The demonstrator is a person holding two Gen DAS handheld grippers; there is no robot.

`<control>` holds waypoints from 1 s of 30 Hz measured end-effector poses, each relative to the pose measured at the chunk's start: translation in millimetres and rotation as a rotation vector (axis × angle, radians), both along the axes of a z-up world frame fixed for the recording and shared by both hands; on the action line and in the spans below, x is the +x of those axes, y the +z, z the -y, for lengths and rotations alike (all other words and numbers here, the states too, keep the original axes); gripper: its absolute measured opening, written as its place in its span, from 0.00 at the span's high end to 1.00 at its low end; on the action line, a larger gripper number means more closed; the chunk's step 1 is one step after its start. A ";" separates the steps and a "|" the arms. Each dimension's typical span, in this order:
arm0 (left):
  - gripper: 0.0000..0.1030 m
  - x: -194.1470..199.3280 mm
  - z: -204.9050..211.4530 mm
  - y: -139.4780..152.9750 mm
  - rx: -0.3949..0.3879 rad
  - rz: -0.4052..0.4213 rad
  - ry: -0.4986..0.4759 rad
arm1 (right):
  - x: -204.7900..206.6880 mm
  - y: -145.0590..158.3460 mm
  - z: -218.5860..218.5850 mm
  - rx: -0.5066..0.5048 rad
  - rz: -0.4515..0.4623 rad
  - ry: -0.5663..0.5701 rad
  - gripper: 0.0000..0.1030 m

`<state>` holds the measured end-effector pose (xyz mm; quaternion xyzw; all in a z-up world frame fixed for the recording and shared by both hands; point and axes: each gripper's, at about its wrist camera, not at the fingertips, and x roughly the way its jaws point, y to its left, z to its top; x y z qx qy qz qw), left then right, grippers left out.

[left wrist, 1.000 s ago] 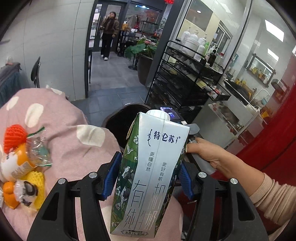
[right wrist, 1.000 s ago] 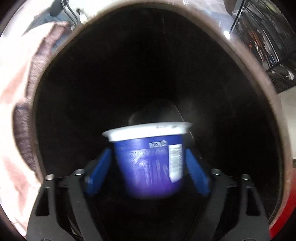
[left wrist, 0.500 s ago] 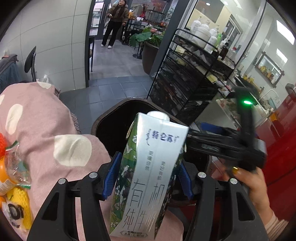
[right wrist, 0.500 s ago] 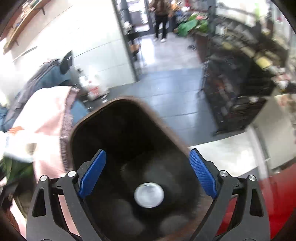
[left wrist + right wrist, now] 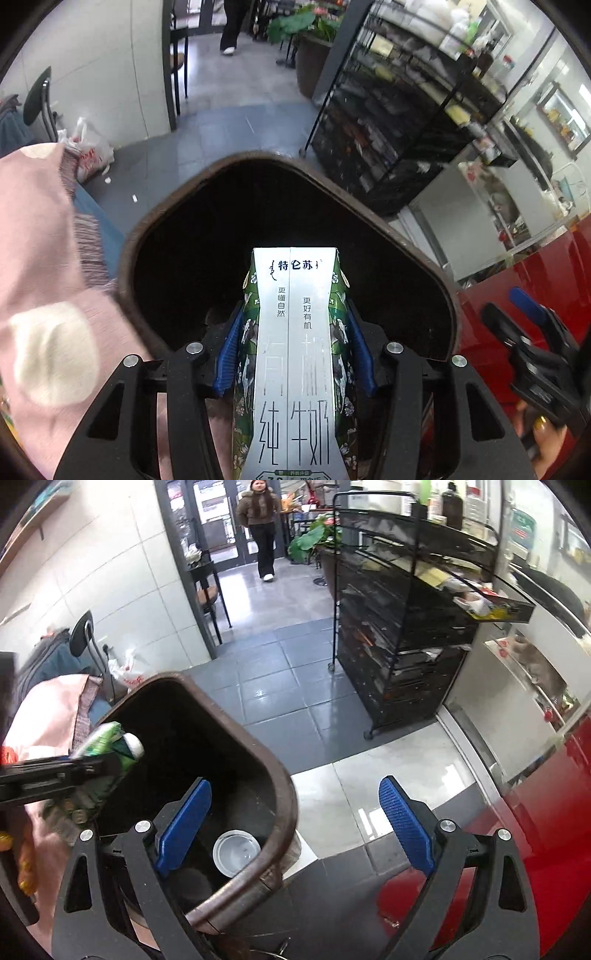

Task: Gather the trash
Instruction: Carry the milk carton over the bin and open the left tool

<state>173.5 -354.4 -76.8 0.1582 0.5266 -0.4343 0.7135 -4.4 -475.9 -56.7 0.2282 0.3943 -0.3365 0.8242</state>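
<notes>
My left gripper (image 5: 295, 354) is shut on a green and white milk carton (image 5: 295, 354) and holds it tipped over the mouth of the brown trash bin (image 5: 155, 229). The carton (image 5: 110, 753) and left gripper also show in the right wrist view, over the bin's left side. My right gripper (image 5: 295, 827) is open and empty, above the bin's right rim (image 5: 284, 786). A round cup (image 5: 236, 853) lies at the bottom of the bin. The right gripper also shows at the right edge of the left wrist view (image 5: 532, 332).
A pink cloth with white dots (image 5: 40, 302) covers the surface left of the bin. A black wire rack (image 5: 399, 627) stands on the tiled floor behind. A red surface (image 5: 535, 830) lies to the right. A person (image 5: 260, 524) stands by the door.
The right gripper let the blue cup fall into the bin, opened and drew back to the right. The left gripper brought the milk carton from over the pink cloth to above the bin's mouth.
</notes>
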 end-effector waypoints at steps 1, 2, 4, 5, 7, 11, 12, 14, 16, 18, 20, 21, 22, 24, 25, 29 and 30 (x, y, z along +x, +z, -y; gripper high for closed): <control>0.51 0.6 4.8 -4.5 0.021 -0.002 -0.001 | -2.9 1.5 -0.6 -0.008 0.001 -0.007 0.12; 0.51 1.7 9.4 -9.4 0.043 -0.009 0.000 | -6.5 0.4 -4.3 -0.018 -0.002 -0.005 0.12; 0.51 4.6 18.9 -18.2 0.071 -0.038 0.006 | -9.7 2.2 -7.2 -0.032 0.003 -0.002 0.12; 0.51 5.5 21.9 -21.6 0.079 -0.053 0.011 | -10.9 3.3 -8.5 -0.037 0.005 -0.002 0.12; 0.51 2.8 26.8 -28.2 0.103 -0.055 0.004 | -14.6 3.2 -9.4 -0.043 0.007 0.000 0.12; 0.51 -1.7 33.9 -39.1 0.141 -0.070 -0.012 | -17.8 9.1 -13.4 -0.071 0.012 0.007 0.12; 0.51 -1.5 36.3 -42.9 0.145 -0.087 -0.011 | -19.5 11.1 -14.0 -0.077 0.018 0.005 0.12; 0.51 -0.5 37.6 -49.9 0.164 -0.116 -0.003 | -21.4 13.9 -14.9 -0.082 0.021 0.003 0.12; 0.51 -0.2 39.6 -53.8 0.184 -0.118 -0.004 | -23.3 15.8 -15.5 -0.082 0.027 0.002 0.12; 0.50 -1.3 40.2 -53.0 0.193 -0.112 -0.002 | -24.1 15.8 -15.0 -0.073 0.028 0.001 0.12; 0.29 -0.2 37.8 -50.6 0.195 -0.116 0.004 | -24.8 15.5 -14.9 -0.063 0.036 0.002 0.12; 0.23 -0.4 37.0 -48.2 0.191 -0.116 -0.001 | -24.5 15.6 -14.3 -0.058 0.038 0.003 0.12; 0.20 -1.3 34.7 -43.4 0.180 -0.105 -0.008 | -23.7 15.4 -14.7 -0.055 0.038 0.005 0.12; 0.20 -5.7 34.4 -34.8 0.160 -0.069 -0.027 | -22.5 16.2 -15.5 -0.054 0.047 0.006 0.12; 0.19 -8.6 32.6 -29.2 0.150 -0.052 -0.040 | -21.4 16.6 -16.1 -0.056 0.050 0.008 0.12; 0.14 -18.7 14.8 -7.1 0.111 0.036 -0.042 | -15.2 16.5 -18.8 -0.056 0.042 0.026 0.12; 0.14 -21.2 8.6 -1.7 0.099 0.047 -0.039 | -13.4 15.8 -19.2 -0.053 0.041 0.031 0.12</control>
